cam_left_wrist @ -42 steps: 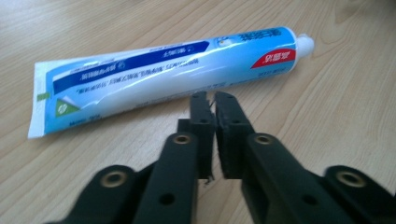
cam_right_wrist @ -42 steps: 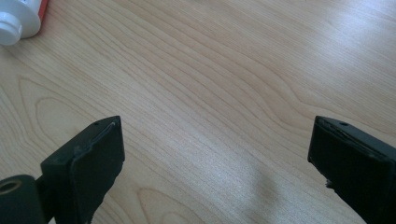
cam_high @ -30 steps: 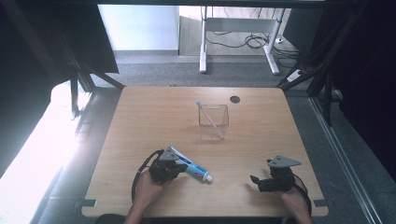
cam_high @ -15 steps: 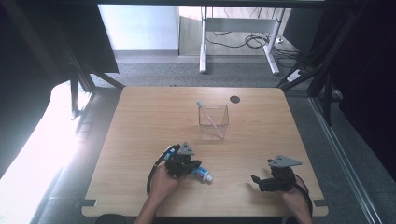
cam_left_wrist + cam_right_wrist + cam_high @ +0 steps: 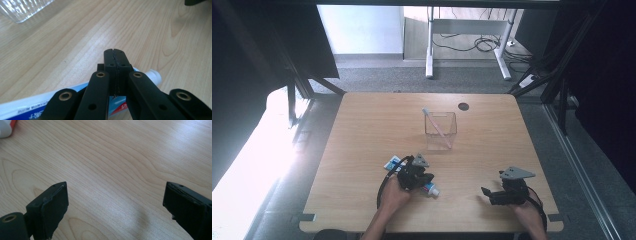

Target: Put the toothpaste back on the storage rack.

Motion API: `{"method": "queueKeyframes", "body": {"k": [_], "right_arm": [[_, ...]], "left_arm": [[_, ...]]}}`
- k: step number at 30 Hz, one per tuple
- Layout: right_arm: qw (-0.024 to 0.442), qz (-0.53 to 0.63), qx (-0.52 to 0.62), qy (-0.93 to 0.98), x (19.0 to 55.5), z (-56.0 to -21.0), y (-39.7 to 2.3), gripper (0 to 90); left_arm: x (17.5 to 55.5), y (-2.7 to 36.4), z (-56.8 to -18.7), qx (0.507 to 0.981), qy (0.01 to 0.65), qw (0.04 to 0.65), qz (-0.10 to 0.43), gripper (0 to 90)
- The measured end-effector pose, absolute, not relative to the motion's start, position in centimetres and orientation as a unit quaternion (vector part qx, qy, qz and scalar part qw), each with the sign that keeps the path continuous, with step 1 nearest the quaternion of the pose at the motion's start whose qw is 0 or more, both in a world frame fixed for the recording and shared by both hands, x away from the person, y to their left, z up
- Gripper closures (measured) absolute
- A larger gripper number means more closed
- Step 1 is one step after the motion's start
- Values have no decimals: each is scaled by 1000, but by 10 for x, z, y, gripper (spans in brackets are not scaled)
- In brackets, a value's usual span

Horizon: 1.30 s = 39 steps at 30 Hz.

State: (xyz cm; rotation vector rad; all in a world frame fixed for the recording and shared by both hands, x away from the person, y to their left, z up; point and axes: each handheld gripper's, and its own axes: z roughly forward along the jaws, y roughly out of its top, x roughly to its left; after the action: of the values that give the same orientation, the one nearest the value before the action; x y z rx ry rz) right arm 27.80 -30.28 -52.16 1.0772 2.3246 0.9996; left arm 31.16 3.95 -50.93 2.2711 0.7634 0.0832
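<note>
A white and blue toothpaste tube (image 5: 392,163) lies flat on the wooden table (image 5: 362,130), its white cap (image 5: 434,190) pointing right. My left gripper (image 5: 426,181) hovers over the tube's cap half. In the left gripper view its jaws are pressed together with nothing between them, tips (image 5: 115,53) just past the tube (image 5: 22,108) and its cap (image 5: 153,75). My right gripper (image 5: 486,192) rests low at the front right, open over bare wood (image 5: 115,202). Whether the left gripper touches the tube I cannot tell.
A clear square container (image 5: 441,131) stands mid-table with a pink toothbrush (image 5: 435,126) leaning in it; its corner (image 5: 25,8) appears in the left gripper view. A dark round hole (image 5: 463,106) sits near the far edge. The tube's cap (image 5: 5,127) is far left of the right gripper.
My left gripper has slid right along the tube, from its flat end toward the cap, staying shut. The tube and the right gripper have not moved.
</note>
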Motion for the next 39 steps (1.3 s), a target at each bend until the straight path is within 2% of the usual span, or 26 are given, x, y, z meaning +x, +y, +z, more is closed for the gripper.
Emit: {"method": "queueKeyframes", "body": {"k": [19,39], "right_arm": [[195,354,384,830,278,-522,-302,70],[195,351,385,831,278,-523,-302,72]], "left_arm": [[294,57,-511,889,298,348,11,897],[287,89,-510,890,317,327,29,890]]}}
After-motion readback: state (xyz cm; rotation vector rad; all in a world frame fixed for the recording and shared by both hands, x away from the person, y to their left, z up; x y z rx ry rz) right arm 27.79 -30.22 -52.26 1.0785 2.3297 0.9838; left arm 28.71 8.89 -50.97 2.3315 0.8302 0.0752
